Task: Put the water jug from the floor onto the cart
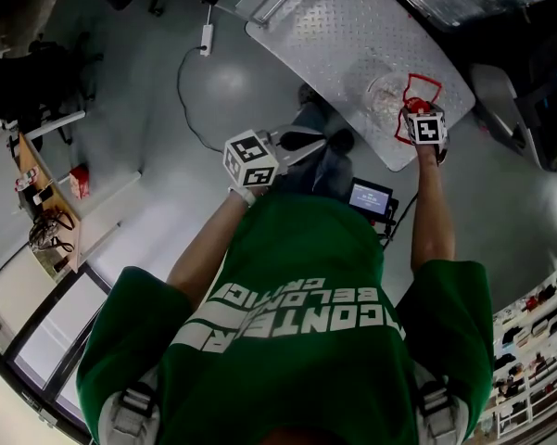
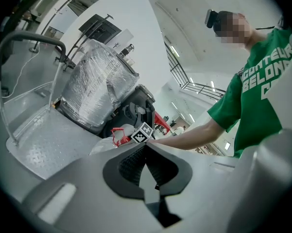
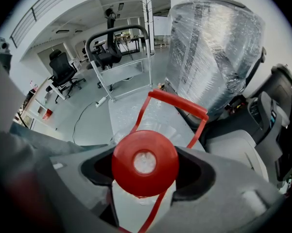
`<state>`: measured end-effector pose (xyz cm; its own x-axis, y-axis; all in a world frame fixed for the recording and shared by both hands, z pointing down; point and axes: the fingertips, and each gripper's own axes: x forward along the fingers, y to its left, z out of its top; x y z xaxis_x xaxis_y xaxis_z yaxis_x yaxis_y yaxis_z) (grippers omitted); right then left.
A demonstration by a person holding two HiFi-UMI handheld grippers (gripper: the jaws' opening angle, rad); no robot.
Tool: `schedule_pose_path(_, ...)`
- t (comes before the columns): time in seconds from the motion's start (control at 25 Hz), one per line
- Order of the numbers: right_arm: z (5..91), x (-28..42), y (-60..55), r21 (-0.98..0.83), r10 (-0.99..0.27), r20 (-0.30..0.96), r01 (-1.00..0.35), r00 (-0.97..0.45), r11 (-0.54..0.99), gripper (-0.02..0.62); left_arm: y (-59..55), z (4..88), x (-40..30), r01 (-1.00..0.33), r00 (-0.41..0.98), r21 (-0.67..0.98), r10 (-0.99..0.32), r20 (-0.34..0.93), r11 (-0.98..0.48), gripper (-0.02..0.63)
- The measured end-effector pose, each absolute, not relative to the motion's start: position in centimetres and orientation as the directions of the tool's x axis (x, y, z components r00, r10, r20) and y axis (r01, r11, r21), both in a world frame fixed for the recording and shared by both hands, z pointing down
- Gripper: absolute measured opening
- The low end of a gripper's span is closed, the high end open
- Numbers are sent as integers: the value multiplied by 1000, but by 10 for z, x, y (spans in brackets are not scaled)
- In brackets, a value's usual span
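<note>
right tongs clamp water jug | above near corner of cart

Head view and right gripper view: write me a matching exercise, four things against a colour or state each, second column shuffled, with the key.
Things:
1. cap
2. shirt
3. cart deck
4. right gripper

Colours or states:
A. green
B. closed round the neck of the water jug
C. red
D. silver patterned metal

Pairs: 1-C, 2-A, 3-D, 4-B
</note>
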<state>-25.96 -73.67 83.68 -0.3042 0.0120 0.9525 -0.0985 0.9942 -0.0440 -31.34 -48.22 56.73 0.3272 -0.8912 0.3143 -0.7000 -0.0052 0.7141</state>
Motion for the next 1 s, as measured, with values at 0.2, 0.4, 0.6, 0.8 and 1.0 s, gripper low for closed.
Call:
schedule_pose_path(0.2, 840, -263, -739, -40, 8, 955, -100, -296, 994, 304, -490, 566, -319, -697, 338, 717, -888, 313, -12, 12)
schedule_pose_path(0.4, 848, -269, -742, -51, 16, 956, -111, -294, 993, 304, -501, 568, -328, -697, 345, 717, -883, 318, -15, 12)
schedule_pose_path(0.6, 844, -282, -747, -41, 8, 957, -107, -290, 993, 304, -503, 570, -340, -696, 342, 718, -882, 324, -6, 12)
schedule_pose_path(0.8, 841, -279, -746, -44, 12, 960, -107, -280, 993, 304, -507, 565, -343, -694, 344, 720, -882, 322, -8, 12)
schedule_pose_path(1.0, 845, -249, -740, -25, -3, 985, -154, -175, 988, 304, -507, 563, -347, -690, 347, 724, -884, 314, -14, 12)
